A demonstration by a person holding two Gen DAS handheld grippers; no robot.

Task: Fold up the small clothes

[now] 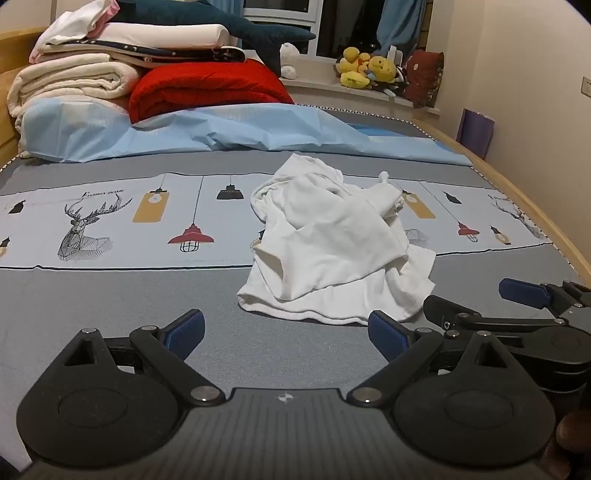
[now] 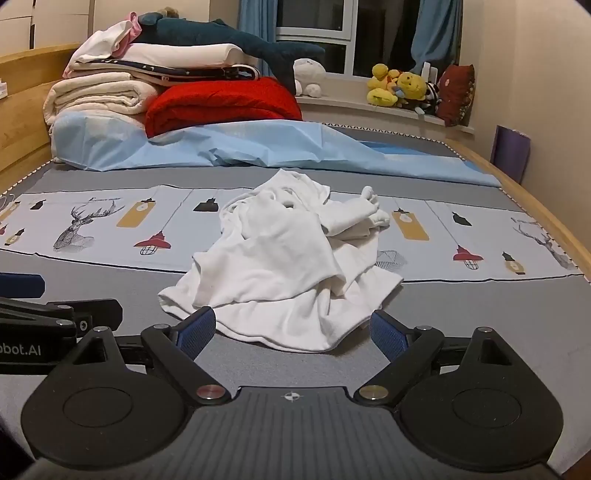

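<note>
A crumpled white garment lies in a heap on the grey patterned bed sheet, also in the right wrist view. My left gripper is open and empty, just short of the garment's near edge. My right gripper is open and empty, its fingertips on either side of the garment's near hem. The right gripper shows at the right of the left wrist view, and the left gripper shows at the left edge of the right wrist view.
A light blue sheet lies bunched behind the garment. Folded white and red blankets are stacked at the head of the bed with a dark plush shark. Yellow plush toys sit on the window ledge. The wooden bed edge runs along the right.
</note>
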